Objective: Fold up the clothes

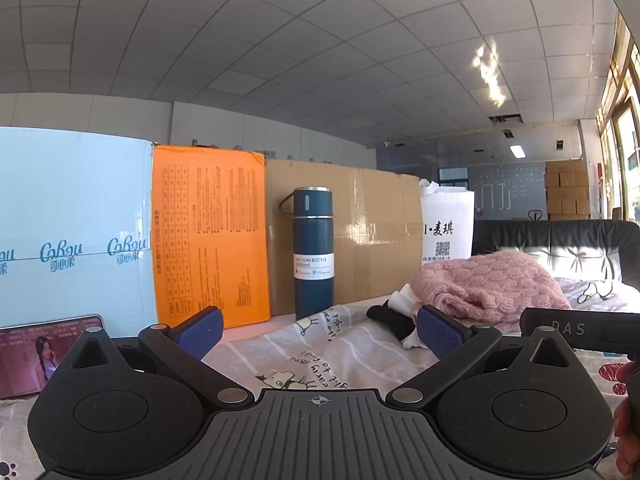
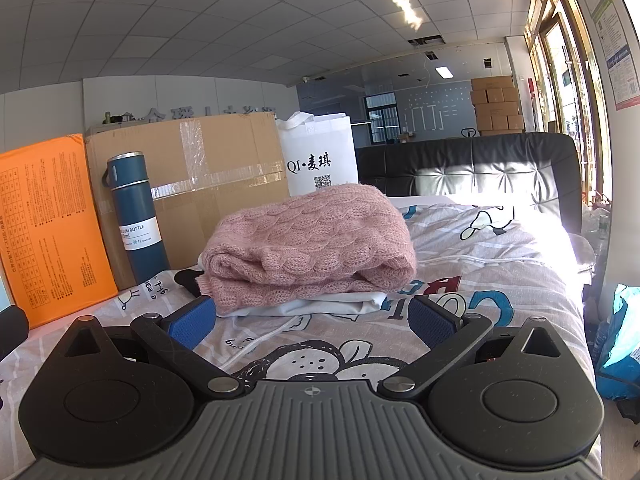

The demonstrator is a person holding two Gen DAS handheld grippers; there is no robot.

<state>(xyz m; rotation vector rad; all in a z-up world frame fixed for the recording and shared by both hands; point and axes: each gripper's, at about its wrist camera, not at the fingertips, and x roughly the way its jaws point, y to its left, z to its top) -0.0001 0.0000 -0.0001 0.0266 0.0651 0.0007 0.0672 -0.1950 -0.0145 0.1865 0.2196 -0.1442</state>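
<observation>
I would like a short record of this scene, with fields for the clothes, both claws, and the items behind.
surface: bed sheet with cartoon print
clothes: pink knit sweater folded on top of a white garment; a black garment beside them
left claw: open, holds nothing
right claw: open, holds nothing, near the white garment
behind: blue vacuum bottle upright, cardboard box, white bag

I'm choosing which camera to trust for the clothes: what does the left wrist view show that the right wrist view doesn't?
Only the left wrist view: a phone lit at the left edge, a pale blue box and the right gripper's body at the right edge.

Only the right wrist view: a white garment folded under the pink sweater, and the windows.

Both: the sweater, blue bottle, orange box, cardboard box, white bag, printed sheet, open empty grippers.
</observation>
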